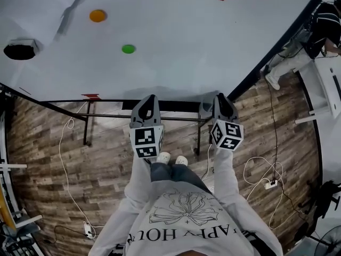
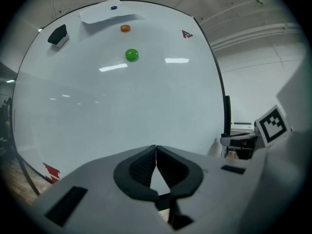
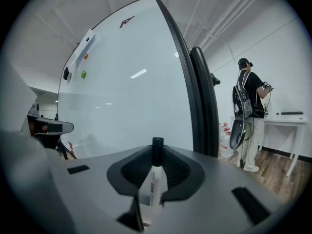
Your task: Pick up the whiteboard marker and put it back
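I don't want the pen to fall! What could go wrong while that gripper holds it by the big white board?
The white whiteboard marker with a black cap lies lengthwise between the right gripper's pads, so it might slide or twist out. Its capped end pokes past the jaws toward the white whiteboard and could bump it. The left gripper is shut and empty, unready to catch it.
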`<control>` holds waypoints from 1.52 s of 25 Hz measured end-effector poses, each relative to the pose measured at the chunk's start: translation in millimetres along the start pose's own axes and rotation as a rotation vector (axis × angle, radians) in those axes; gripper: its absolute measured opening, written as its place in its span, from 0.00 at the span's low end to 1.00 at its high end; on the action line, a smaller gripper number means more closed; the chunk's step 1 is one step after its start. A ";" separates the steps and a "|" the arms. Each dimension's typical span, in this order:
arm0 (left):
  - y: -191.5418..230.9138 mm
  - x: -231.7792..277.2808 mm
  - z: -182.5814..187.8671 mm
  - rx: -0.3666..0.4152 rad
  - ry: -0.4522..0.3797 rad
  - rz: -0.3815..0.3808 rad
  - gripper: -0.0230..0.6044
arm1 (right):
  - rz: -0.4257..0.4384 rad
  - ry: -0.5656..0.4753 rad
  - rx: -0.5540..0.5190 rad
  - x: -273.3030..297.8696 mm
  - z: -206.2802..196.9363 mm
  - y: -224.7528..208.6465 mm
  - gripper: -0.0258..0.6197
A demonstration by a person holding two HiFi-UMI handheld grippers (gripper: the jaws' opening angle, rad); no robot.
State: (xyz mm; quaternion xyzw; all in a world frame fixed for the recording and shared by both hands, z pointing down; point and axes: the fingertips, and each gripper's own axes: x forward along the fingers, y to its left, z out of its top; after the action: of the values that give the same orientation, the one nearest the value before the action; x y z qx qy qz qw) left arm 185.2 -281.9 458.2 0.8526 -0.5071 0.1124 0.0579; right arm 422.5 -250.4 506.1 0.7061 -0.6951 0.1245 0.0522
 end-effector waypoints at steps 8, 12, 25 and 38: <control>10.1 -10.6 25.1 0.001 -0.060 -0.006 0.05 | -0.003 -0.117 -0.055 -21.0 56.3 19.9 0.13; 15.4 -15.5 36.2 -0.002 -0.088 -0.008 0.05 | -0.002 -0.164 -0.084 -31.1 78.3 31.7 0.13; 39.9 -32.8 39.2 -0.016 -0.108 0.017 0.05 | 0.076 -0.175 -0.146 -21.5 88.6 80.2 0.13; 89.0 -48.7 9.2 -0.058 -0.057 0.113 0.05 | 0.227 -0.008 -0.472 23.4 26.3 153.2 0.13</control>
State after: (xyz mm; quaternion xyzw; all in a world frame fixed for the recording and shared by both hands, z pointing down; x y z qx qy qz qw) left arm 85.9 -285.0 435.8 0.8234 -0.5588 0.0766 0.0618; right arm 273.0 -283.9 471.4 0.5925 -0.7798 -0.0388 0.1986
